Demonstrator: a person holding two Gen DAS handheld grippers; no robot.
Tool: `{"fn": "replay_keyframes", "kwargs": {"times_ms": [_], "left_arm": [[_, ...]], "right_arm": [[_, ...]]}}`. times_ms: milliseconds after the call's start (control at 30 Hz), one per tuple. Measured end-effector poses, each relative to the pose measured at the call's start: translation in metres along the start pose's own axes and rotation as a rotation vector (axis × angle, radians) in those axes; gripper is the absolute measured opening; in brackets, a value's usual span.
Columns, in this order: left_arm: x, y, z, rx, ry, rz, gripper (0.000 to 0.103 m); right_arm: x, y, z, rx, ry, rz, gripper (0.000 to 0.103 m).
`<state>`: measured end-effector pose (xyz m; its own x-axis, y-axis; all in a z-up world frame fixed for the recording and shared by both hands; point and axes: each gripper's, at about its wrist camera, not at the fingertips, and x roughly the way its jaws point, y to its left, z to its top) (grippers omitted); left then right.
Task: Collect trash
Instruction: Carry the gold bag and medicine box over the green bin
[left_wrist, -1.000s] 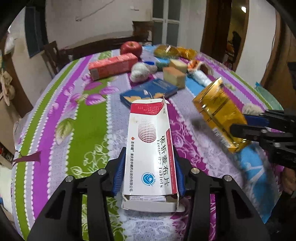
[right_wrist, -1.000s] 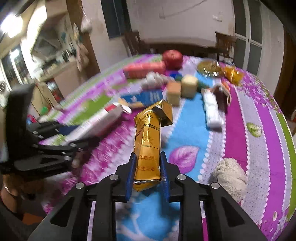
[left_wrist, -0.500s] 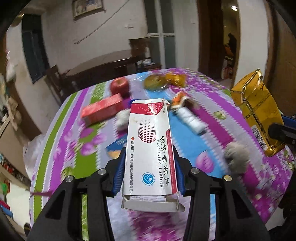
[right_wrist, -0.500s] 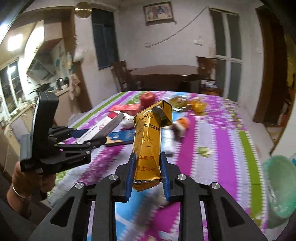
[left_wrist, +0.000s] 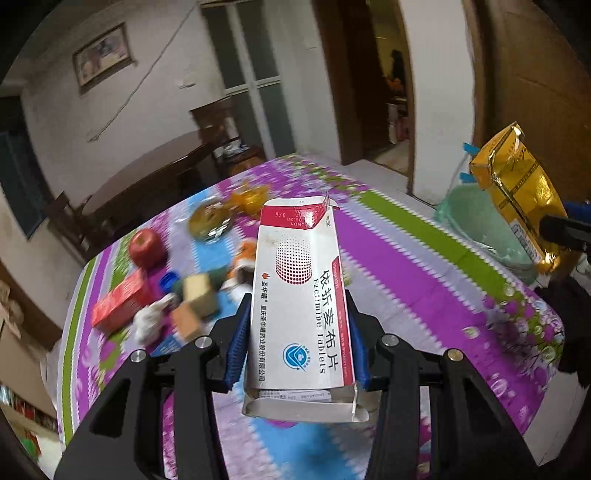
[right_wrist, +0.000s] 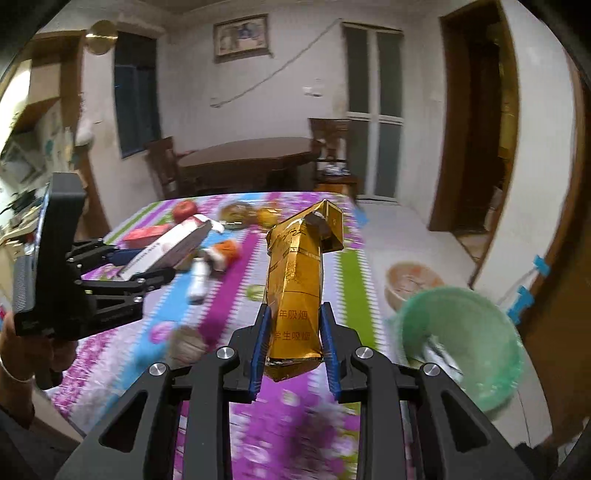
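- White tablet box: empty medicine carton, clamped between the blue pads of the left gripper, held in the air above the table.
- Gold cigarette pack: crumpled, pinched at its lower end by the right gripper, also held clear of the tablecloth.
- Both grippers are closed on their trash; jaws press the long side faces of each item.
- Long axes: tablet box runs along the left gripper's fingers, torn red flap end pointing far, open end near the camera. Gold pack stands roughly along the right fingers too, its flipped-open lid at the far end, tipped slightly right.
- Green bin: at the right off the table edge, low, just beside the gold pack in the right wrist view; some trash seems to lie inside, blurred.
- Step in hand, as a judgement: carrying both pieces to the bin for dropping.
- To do it well: bring each item over the bin's mouth before the jaws part; tilt the far end down so the long box slides in endwise; release one at a time, since the grippers are close and could bump.
- Risk: the light carton may catch on the rim.
- Left on the table, far left: apple, red box, other blurred items.
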<state>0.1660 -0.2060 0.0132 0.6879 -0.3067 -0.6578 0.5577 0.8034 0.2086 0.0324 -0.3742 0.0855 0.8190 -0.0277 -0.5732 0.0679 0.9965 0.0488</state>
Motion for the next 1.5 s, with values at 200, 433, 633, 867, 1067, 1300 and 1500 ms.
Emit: {"fn": "replay_keyframes", "kwargs": {"times_ms": [200,433,633,867,1067,1300,1500], "left_arm": [[0.012,-0.050,0.021,0.078,-0.002,-0.046,0.044],[0.025,-0.092,0.033,0.135,0.011,-0.095,0.044],[0.037,-0.134,0.048,0.188,0.028,-0.138,0.044],[0.057,-0.177,0.065,0.265,0.046,-0.168,0.045],[0.081,-0.209,0.083,0.315,0.069,-0.211,0.045],[0.111,-0.236,0.102,0.348,0.118,-0.289,0.045],[0.130,-0.249,0.116,0.358,0.159,-0.342,0.045]], "right_arm": [[-0.012,-0.062,-0.015,0.068,0.017,-0.090,0.028],[-0.026,-0.117,-0.041,0.139,0.048,-0.165,0.029],[-0.028,-0.157,-0.060,0.188,0.075,-0.208,0.029],[-0.022,-0.203,-0.068,0.251,0.116,-0.265,0.029],[-0.006,-0.231,-0.063,0.260,0.185,-0.316,0.029],[0.010,-0.256,-0.050,0.287,0.249,-0.320,0.029],[0.029,-0.279,-0.036,0.347,0.302,-0.301,0.030]]}}
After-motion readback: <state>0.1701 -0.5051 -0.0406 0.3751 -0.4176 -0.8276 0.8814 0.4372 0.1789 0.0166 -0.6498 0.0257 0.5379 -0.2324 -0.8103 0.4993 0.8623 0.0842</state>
